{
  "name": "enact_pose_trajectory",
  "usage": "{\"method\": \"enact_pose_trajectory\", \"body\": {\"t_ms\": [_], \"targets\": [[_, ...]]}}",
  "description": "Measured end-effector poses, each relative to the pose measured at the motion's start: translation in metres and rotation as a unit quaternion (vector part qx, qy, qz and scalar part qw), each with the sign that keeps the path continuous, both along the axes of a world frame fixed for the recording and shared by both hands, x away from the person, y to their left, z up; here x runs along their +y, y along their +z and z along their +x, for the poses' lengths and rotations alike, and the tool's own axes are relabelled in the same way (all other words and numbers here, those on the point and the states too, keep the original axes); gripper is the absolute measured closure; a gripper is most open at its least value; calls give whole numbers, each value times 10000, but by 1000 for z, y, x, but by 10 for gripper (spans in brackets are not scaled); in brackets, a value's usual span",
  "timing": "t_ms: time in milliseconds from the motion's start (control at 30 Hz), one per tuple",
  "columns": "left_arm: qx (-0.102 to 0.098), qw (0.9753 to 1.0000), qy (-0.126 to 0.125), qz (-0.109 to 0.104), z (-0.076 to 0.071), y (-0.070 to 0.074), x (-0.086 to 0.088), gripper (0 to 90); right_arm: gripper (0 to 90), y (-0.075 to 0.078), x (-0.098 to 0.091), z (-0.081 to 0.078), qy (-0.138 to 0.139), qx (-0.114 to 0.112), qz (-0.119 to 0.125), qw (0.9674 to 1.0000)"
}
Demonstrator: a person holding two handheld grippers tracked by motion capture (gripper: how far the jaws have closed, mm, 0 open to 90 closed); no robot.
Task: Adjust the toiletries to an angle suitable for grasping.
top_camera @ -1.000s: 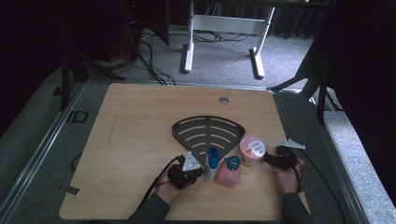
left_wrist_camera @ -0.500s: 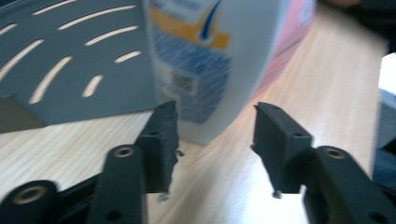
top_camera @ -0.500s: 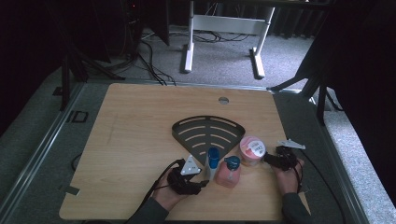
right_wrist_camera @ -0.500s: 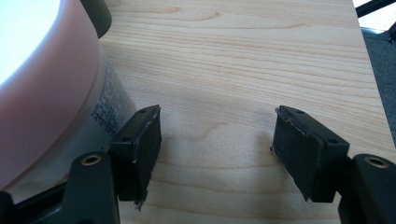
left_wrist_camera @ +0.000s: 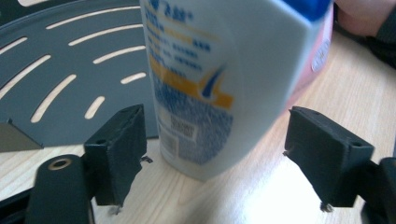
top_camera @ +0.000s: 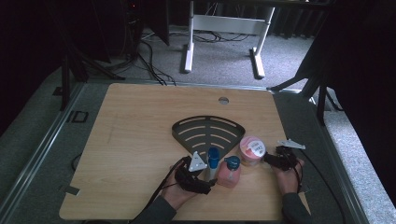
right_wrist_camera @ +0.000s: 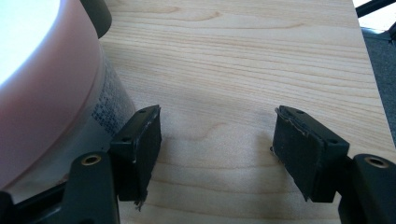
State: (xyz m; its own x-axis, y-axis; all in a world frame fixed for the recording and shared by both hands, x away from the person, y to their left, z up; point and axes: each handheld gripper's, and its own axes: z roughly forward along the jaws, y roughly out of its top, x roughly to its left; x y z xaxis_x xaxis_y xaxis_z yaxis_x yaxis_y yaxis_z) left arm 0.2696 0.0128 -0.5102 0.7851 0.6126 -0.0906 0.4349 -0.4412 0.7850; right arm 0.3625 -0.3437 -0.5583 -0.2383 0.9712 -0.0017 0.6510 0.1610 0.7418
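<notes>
A white bottle with a blue cap (top_camera: 213, 159) (left_wrist_camera: 210, 84) stands on the wooden table at the near tip of a black slotted fan-shaped tray (top_camera: 208, 129) (left_wrist_camera: 60, 70). My left gripper (top_camera: 205, 176) (left_wrist_camera: 212, 133) has just been opening. Its jaws stand on either side of the bottle's base, with a small gap at each pad. A pink bottle with a teal cap (top_camera: 229, 171) stands just right of it. My right gripper (top_camera: 269, 159) (right_wrist_camera: 217, 135) is open with nothing between its jaws, beside a pink tub with a white lid (top_camera: 252, 150) (right_wrist_camera: 42, 79).
The table's near edge (top_camera: 187, 215) is close behind both hands, and its right edge (top_camera: 292, 154) is near the right gripper. A small round hole (top_camera: 223, 100) sits at the far side. Bare wood (top_camera: 126, 140) spreads to the left.
The left hand has shifted slightly by the white bottle, which stands in the same spot. The right hand and the tub have not moved.
</notes>
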Motion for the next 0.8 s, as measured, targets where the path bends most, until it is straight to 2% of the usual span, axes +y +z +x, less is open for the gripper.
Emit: {"method": "enact_pose_trajectory", "body": {"t_ms": [133,300,433,467,700,800], "targets": [[37,9997,63,-232,5,4,-4,176,323,0,0,0,-2,0,5,10000],[-32,9995,116,-308,9,7,-9,178,322,0,0,0,-3,0,5,10000],[-87,9994,111,-306,9,8,-5,323,321,0,0,0,4,0,4,10000],[-47,9995,83,-312,9,9,-3,334,321,0,0,0,2,0,6,10000],[-189,9997,10,-174,5,12,6,426,321,0,0,0,3,1,4,10000],[-213,9996,15,-190,3,13,11,487,321,0,0,0,3,1,5,10000]]}}
